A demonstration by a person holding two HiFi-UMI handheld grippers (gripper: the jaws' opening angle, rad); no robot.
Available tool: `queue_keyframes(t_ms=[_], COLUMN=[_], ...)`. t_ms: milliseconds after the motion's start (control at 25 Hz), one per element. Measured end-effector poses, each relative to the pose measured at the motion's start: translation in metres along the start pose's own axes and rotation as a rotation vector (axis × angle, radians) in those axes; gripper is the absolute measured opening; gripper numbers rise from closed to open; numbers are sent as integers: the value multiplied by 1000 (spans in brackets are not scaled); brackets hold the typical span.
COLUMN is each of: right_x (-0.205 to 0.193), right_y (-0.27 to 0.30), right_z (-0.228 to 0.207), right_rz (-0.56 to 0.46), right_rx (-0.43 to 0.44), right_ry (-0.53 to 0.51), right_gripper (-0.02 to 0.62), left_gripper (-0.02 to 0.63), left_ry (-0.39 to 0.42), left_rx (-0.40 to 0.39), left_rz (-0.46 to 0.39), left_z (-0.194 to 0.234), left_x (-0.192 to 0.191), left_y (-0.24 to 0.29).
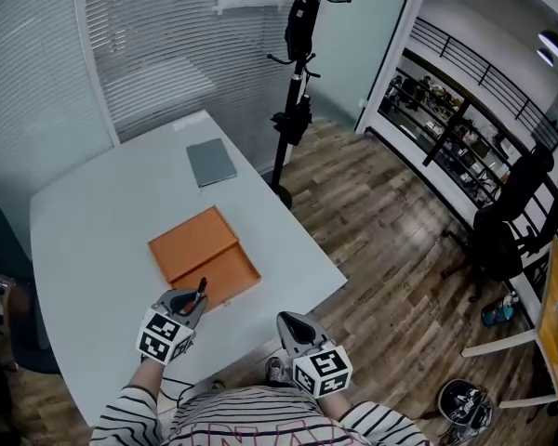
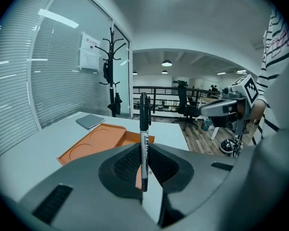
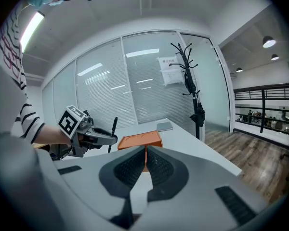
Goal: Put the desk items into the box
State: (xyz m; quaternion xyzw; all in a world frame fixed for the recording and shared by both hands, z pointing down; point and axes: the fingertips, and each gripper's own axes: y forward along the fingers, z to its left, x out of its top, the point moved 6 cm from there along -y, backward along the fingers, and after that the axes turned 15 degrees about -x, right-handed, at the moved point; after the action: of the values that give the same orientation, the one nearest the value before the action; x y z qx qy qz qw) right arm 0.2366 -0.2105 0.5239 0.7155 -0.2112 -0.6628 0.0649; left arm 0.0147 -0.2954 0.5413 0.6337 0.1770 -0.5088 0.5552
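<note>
My left gripper (image 1: 190,307) is shut on a black marker pen (image 2: 144,138), which stands upright between the jaws, cap up; the pen (image 1: 201,289) pokes up just short of the near edge of the orange box (image 1: 205,255). That open, flat box (image 2: 94,143) has round recesses in its left half. My right gripper (image 1: 291,324) is shut with nothing in it, near the table's front edge, right of the left one. In the right gripper view the left gripper (image 3: 103,139) and pen (image 3: 112,133) show beside the box (image 3: 139,141).
A grey notebook (image 1: 210,163) lies at the far end of the white table (image 1: 93,240). A black coat stand (image 1: 298,54) rises beyond the table's far right corner. Office chairs (image 1: 511,221) stand to the right on the wooden floor.
</note>
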Motion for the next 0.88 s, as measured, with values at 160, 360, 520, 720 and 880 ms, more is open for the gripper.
queue_keyframes(t_ms=[160,360,520,720,880], right_x=[-2,-3,-5,-7,-7], right_y=[2,4,6,12,15], right_z=[-15,-33,-42,-51,-58], right_rz=[4,11,18,35,40], right_rx=[-6,-7,2,24,38], right_ry=[9,16,20,13,7], right_gripper=[26,26,28,28,28], left_gripper=[58,58,58,58,58], left_ry=[18,49,62,43,27], left_rx=[5,27,40,44,50], left_rz=[65,158,231,315,394], left_z=[10,27,40,52,59], left_x=[0,-5,-10,-20,-28], left_y=[23,51,72,90,102])
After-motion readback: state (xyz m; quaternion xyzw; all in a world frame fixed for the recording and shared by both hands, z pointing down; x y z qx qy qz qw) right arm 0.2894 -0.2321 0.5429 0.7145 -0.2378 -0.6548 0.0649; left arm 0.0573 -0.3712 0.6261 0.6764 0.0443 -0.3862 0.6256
